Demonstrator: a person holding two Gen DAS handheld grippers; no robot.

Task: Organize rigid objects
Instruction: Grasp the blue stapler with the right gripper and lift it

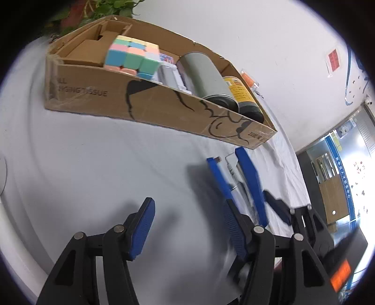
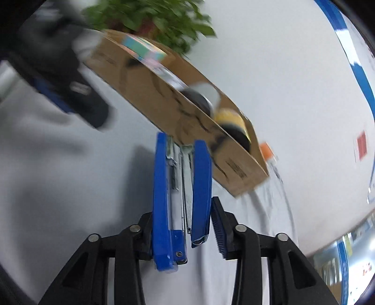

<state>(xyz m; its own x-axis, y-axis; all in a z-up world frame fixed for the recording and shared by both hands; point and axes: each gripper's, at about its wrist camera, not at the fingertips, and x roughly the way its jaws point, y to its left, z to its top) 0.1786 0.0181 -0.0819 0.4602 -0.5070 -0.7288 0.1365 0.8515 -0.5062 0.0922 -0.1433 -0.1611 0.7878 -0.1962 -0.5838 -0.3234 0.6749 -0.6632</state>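
Observation:
A blue stapler [image 2: 180, 199] sits between my right gripper's [image 2: 185, 225] pads, held above the white cloth, pointing at the cardboard box [image 2: 168, 103]. It also shows in the left wrist view [image 1: 236, 187], with the right gripper [image 1: 248, 211] around it. My left gripper [image 1: 187, 225] is open and empty over the cloth, short of the box [image 1: 145, 103]. The box holds a pastel cube [image 1: 131, 56], a grey-green can [image 1: 206, 77], a yellow-labelled can [image 1: 243, 96] and a white item [image 1: 168, 75].
A potted plant [image 2: 150, 16] stands behind the box. An orange-topped item [image 1: 248, 79] lies beyond the box's right end. The white cloth [image 1: 93, 164] covers the table. A doorway [image 1: 339, 176] is at the right.

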